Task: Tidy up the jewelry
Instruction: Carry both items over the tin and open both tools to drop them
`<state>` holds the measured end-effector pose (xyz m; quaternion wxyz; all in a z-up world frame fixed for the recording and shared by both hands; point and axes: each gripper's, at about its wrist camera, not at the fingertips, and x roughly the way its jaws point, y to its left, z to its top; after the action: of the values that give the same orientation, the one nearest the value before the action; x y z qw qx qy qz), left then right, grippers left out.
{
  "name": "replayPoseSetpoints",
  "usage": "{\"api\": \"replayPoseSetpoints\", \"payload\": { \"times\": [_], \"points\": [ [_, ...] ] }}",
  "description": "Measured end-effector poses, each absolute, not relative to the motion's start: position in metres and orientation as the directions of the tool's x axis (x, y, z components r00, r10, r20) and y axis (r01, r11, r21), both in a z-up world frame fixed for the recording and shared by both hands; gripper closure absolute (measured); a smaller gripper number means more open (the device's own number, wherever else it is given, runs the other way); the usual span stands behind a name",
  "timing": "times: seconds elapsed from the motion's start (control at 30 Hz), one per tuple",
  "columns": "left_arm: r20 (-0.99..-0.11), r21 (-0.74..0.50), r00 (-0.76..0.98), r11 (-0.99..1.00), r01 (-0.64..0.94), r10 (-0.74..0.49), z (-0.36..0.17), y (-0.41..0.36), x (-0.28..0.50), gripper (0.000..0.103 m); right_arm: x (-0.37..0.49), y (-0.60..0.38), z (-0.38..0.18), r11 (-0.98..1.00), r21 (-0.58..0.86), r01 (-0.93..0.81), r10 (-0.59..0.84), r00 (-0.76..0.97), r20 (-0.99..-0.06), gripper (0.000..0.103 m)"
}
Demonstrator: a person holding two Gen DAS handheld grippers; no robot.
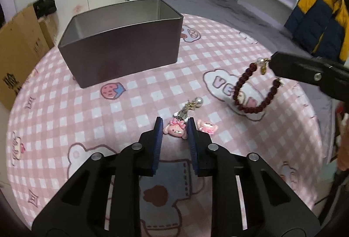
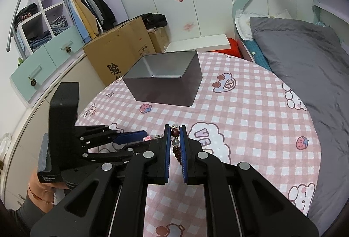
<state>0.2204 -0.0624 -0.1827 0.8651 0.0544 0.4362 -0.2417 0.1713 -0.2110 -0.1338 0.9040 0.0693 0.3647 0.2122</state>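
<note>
A bedroom, with a round table under a pink checked cloth (image 1: 65, 110) beside a grey-covered bed.

One dark metal tin (image 1: 122, 49) stands open, nothing seen inside from the right wrist view. The right gripper (image 2: 175, 128) is clamped on one dark red bead bracelet (image 1: 250, 93), which hangs above the cloth. The left gripper (image 1: 173, 122), jaws partly apart, straddles one of two pink charms (image 1: 175, 129); only the left view shows both, plus a pearl keychain (image 1: 192, 105).

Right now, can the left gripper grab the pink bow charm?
Probably yes. The left gripper is open with the pink bow charm right between its fingertips, and nothing blocks it.
</note>
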Motion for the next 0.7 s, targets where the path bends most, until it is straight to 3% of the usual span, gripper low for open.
{"api": "replayPoseSetpoints", "payload": {
  "times": [0.27, 0.7],
  "points": [
    [-0.723, -0.187, 0.530, 0.864, 0.468, -0.443, -0.148, -0.037, 0.217, 0.081, 0.174, -0.209, -0.117, 0.902, 0.260, -0.343, 0.430, 0.670, -0.606, 0.096],
    [-0.674, -0.119, 0.635, 0.904, 0.412, -0.378, -0.101, -0.019, 0.251, 0.080, 0.203, -0.179, -0.076, 0.906, 0.184, -0.380, 0.416, 0.729, -0.543, 0.096]
  ]
}}
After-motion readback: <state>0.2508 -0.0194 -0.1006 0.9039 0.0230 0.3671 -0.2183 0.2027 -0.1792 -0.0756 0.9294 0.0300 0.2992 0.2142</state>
